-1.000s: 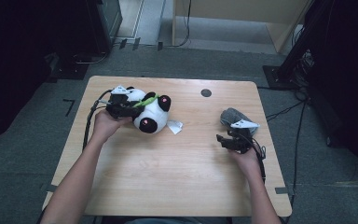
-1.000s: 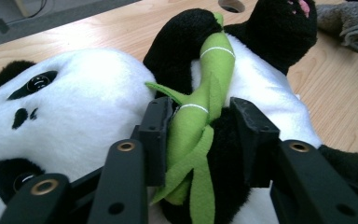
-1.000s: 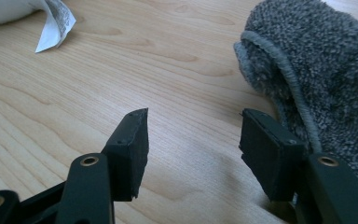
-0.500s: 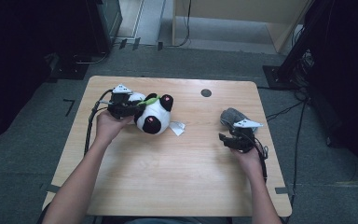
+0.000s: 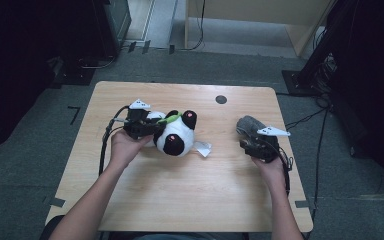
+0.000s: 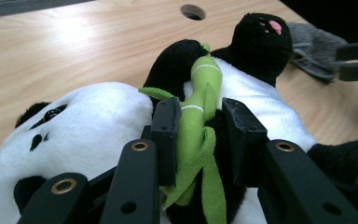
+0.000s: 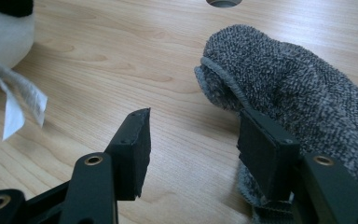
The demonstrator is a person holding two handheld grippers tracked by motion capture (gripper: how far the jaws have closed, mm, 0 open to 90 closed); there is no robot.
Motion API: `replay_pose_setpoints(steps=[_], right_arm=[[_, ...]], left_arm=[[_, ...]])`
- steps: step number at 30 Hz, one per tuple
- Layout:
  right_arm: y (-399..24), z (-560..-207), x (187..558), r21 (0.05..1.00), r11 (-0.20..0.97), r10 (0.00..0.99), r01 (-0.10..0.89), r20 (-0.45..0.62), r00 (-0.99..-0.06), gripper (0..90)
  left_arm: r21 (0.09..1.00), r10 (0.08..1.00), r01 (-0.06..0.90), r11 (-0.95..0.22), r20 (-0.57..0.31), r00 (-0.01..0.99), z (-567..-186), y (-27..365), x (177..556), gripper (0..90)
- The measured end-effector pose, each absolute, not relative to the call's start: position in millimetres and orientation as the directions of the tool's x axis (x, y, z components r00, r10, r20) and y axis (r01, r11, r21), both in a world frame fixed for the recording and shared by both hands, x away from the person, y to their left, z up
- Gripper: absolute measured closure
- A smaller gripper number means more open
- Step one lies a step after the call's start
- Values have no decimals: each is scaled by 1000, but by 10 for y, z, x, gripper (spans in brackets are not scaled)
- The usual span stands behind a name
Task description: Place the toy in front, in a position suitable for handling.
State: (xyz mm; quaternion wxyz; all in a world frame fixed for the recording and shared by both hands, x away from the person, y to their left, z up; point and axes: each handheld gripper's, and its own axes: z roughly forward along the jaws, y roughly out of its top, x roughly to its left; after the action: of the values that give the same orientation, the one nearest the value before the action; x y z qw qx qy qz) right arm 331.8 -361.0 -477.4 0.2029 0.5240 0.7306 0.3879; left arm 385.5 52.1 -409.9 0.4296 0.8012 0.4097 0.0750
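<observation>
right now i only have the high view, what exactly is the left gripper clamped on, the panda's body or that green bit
Observer: The left gripper pinches the green bamboo stalk and the black plush under it on the panda.
Operator: is the right gripper holding the grey thing
Observer: No. The right gripper has open jaws with bare table between them; one jaw sits against the grey sock.
Operator: what's the white scrap by the panda
Observer: A fabric tag hanging from the panda, as the right gripper view shows.
</observation>
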Motion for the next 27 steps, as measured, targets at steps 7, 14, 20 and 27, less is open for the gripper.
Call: replay_pose_setpoints(steps=[7,14,20,27], right_arm=[[-3608,-4755,3333,785,152,925,601,102,-367,452],[-3558,-4753,3363,783,169,918,599,96,-385,453],[-3533,-4753,3369,780,183,915,599,87,-393,453],[-3564,-4749,3374,780,168,919,603,97,-382,453]], left_arm=[[736,706,609,-295,-261,658,-4100,353,3640,677],[729,679,599,-332,-255,688,-4193,112,3445,668],[734,665,596,-326,-270,696,-4251,118,3448,613],[756,627,568,-324,-277,728,-4185,180,3443,442]])
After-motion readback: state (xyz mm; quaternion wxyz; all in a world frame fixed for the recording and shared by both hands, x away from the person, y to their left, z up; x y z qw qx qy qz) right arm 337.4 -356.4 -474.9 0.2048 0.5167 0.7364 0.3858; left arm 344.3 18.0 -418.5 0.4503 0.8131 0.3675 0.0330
